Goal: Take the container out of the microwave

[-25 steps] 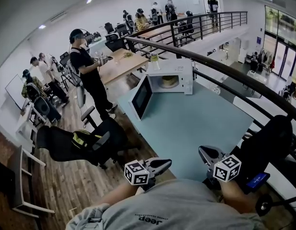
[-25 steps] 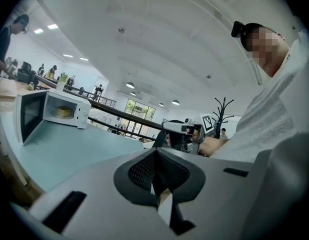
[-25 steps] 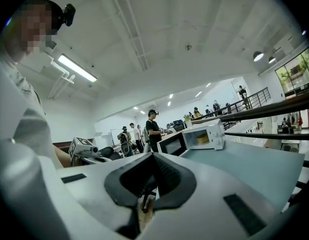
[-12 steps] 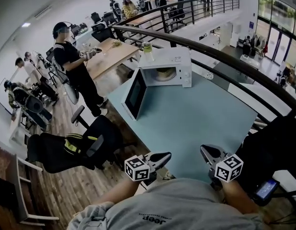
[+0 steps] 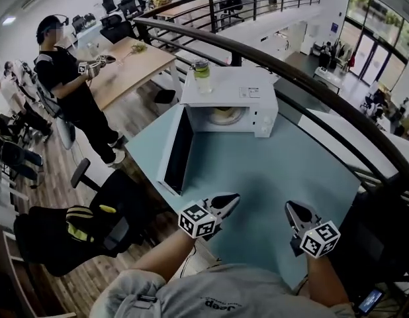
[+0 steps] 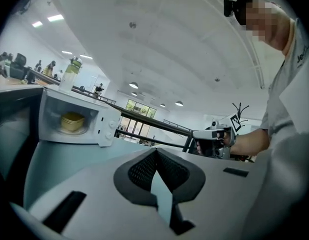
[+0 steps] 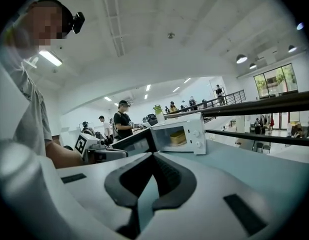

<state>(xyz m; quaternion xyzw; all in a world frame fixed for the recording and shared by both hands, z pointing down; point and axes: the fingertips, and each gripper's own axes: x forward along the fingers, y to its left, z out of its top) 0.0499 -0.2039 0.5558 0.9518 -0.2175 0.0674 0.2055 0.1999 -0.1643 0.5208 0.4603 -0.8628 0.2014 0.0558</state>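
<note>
Yellow container (image 5: 224, 114) in microwave (image 5: 261, 105) well ahead, L gripper (image 5: 231, 198) better lined up than R gripper (image 5: 292, 208), both closed, empty.

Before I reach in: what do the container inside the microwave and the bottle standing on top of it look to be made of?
The container is pale yellow, opaque and matte, with ridged sides. It is probably plastic, though ceramic cannot be ruled out. The bottle has see-through walls with a greenish tint and a green cap. It is clear plastic or glass; the look does not say which.
</note>
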